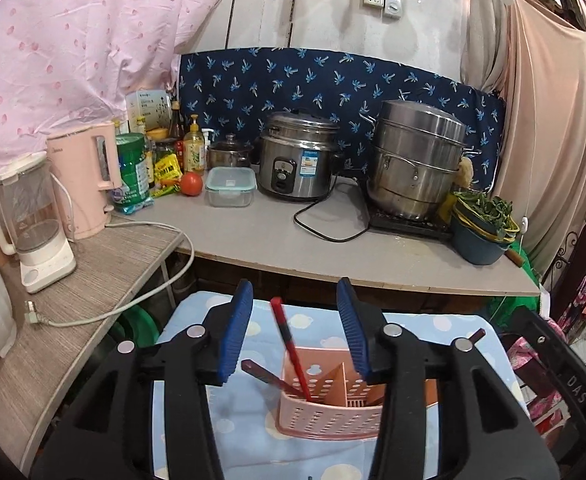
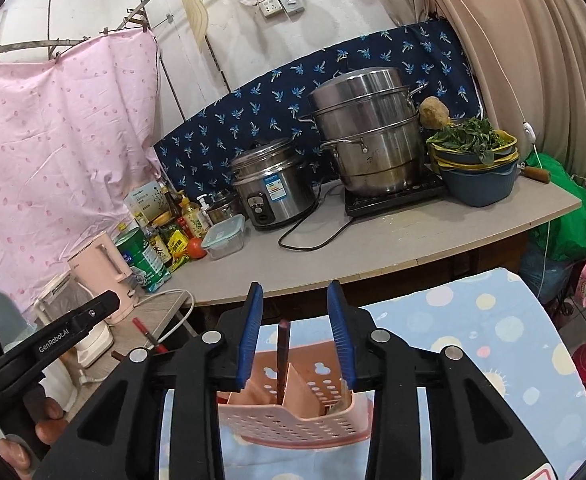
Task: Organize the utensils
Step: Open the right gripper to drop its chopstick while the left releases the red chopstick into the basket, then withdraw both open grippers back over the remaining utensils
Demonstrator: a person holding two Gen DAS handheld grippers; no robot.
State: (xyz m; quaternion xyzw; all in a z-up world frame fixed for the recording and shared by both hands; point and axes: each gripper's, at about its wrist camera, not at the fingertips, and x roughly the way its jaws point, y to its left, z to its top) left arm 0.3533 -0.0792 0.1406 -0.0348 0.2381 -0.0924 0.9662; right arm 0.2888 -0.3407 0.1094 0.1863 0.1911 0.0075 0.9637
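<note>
Both the left tongs point(image 1: 295, 326) and right tongs point(image 2: 295, 330) hang partly open, gripping nothing, above a pink slotted basket point(image 1: 325, 412) on a spotted blue cloth point(image 1: 197, 432), where red chopsticks point(image 1: 289, 344) lean in its left compartment.

Pink perforated basket point(image 1: 325, 412), red chopstick point(image 1: 291, 350), blue dotted cloth point(image 1: 197, 312)

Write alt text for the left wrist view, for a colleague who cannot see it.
The open left gripper hovers over a pink perforated utensil basket on a dotted blue cloth, with a red chopstick standing in the basket between the jaws, untouched. Behind is a grey counter with a rice cooker, a steel steamer pot and a pink kettle.
</note>
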